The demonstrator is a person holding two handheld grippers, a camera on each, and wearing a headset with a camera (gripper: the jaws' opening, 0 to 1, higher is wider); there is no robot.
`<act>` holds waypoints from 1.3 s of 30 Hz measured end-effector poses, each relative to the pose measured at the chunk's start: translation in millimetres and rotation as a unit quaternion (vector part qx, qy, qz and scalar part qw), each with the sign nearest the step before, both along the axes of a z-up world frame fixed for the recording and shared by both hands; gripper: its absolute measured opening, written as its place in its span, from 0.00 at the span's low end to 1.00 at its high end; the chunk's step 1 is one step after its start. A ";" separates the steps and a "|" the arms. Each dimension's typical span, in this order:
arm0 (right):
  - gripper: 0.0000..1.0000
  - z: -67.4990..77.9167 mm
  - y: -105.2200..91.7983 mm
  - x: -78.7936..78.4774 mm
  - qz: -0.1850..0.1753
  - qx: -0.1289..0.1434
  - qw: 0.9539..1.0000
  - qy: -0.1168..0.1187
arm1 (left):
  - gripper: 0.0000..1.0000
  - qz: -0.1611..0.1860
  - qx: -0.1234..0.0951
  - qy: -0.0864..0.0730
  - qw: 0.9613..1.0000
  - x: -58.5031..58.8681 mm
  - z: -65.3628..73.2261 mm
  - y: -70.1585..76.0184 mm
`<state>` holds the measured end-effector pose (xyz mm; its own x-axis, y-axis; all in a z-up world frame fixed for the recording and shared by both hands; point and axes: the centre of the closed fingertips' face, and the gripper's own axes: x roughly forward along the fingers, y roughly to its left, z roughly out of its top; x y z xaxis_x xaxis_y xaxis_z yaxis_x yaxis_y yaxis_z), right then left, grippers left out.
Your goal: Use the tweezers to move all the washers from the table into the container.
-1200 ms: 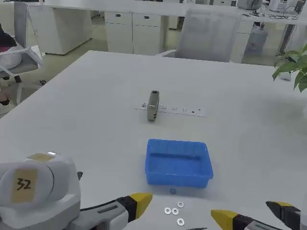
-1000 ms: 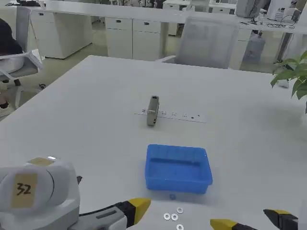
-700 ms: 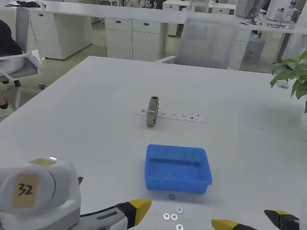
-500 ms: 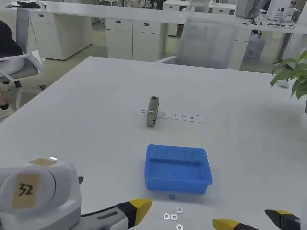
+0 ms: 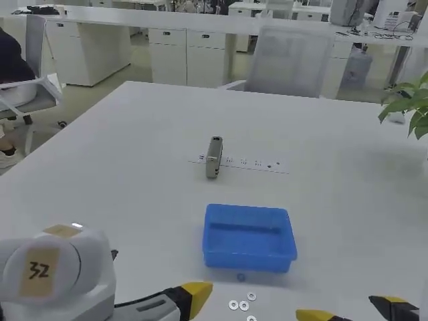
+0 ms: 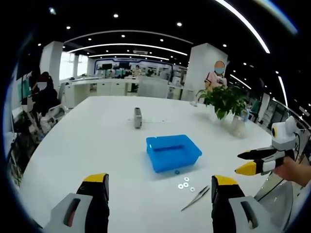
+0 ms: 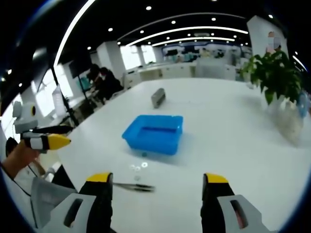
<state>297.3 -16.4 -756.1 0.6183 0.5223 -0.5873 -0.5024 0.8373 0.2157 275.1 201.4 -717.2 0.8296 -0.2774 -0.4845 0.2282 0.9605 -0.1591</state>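
A blue container [image 5: 249, 239] sits on the white table, and three small washers [image 5: 242, 303] lie just in front of it, with one more washer [image 5: 241, 276] right at its front wall. The tweezers [image 6: 197, 198] lie flat on the table beside the washers [image 6: 185, 183], and nothing is touching them. My left gripper [image 6: 160, 179] is open and empty, held back from the washers at the near left. My right gripper [image 7: 157, 177] is open and empty too, with the tweezers [image 7: 133, 186] lying ahead of its left jaw. Both grippers stay short of the container [image 7: 153, 132].
A grey block [image 5: 213, 157] stands on a flat strip [image 5: 254, 162] mid-table, beyond the container. A chair [image 5: 287, 60] is pushed in at the far edge. A potted plant [image 5: 409, 100] stands at the right. White desks and seated people fill the room behind.
The head camera tilted up a little, so the table scene slid down the picture. The grippers, washers and container have not visibly moved.
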 end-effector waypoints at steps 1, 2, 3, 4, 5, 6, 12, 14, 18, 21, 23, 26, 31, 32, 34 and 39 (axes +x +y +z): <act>0.73 0.0 -0.1 0.4 0.001 0.000 1.000 0.000 | 0.89 0.000 0.000 0.000 1.000 0.1 -0.2 -0.3; 0.73 -0.1 0.1 0.3 0.001 0.001 1.000 -0.001 | 0.89 0.000 0.000 0.001 1.000 0.1 -0.4 -0.6; 0.73 0.0 0.0 0.8 0.002 0.001 1.000 0.000 | 0.89 -0.001 0.000 0.001 1.000 0.2 -0.7 -1.2; 0.73 0.1 0.2 0.7 0.002 0.002 1.000 -0.001 | 0.89 -0.001 0.000 0.001 1.000 0.3 -0.9 -1.5; 0.73 0.2 0.0 1.4 0.002 0.002 1.000 -0.002 | 0.88 -0.002 0.001 0.002 1.000 0.2 -1.4 -2.0; 0.73 -0.4 -0.4 1.8 0.002 0.002 1.000 -0.001 | 0.88 -0.003 0.001 0.002 1.000 0.2 -1.6 -2.3; 0.72 -1.1 0.1 2.4 0.004 0.004 1.000 -0.003 | 0.88 -0.007 0.002 0.005 1.000 0.2 -4.1 -4.7; 0.72 -1.8 0.9 2.1 0.004 0.004 1.000 -0.002 | 0.88 -0.009 0.003 0.006 1.000 0.2 -5.1 -5.3; 0.72 -2.6 2.1 1.3 0.008 0.000 1.000 -0.003 | 0.87 -0.010 0.001 0.006 1.000 0.2 -6.0 -6.7; 0.72 -2.3 1.8 1.6 0.008 -0.001 1.000 -0.005 | 0.86 -0.015 0.000 0.010 1.000 -0.7 -8.9 -9.4; 0.72 -3.5 1.1 1.4 0.006 -0.002 1.000 -0.004 | 0.84 -0.024 0.000 0.014 1.000 -1.6 -11.6 -13.0; 0.71 -5.8 -0.7 2.0 0.002 0.000 1.000 -0.002 | 0.82 -0.034 0.000 0.011 0.999 -1.5 -11.6 -17.9; 0.70 -7.6 -1.8 2.2 -0.004 0.002 1.000 0.000 | 0.79 -0.044 0.002 0.009 0.999 0.1 -12.0 -23.6; 0.70 -7.8 -1.7 2.1 -0.004 0.003 1.000 0.001 | 0.78 -0.048 0.001 0.009 0.999 0.3 -12.7 -25.6; 0.69 -8.3 -1.7 1.9 -0.005 0.003 1.000 0.001 | 0.73 -0.066 -0.007 0.015 0.998 -1.2 -16.5 -32.9; 0.67 -8.9 -1.8 2.5 -0.007 0.007 1.000 0.002 | 0.55 -0.140 -0.006 0.033 0.990 -10.5 -30.5 -54.6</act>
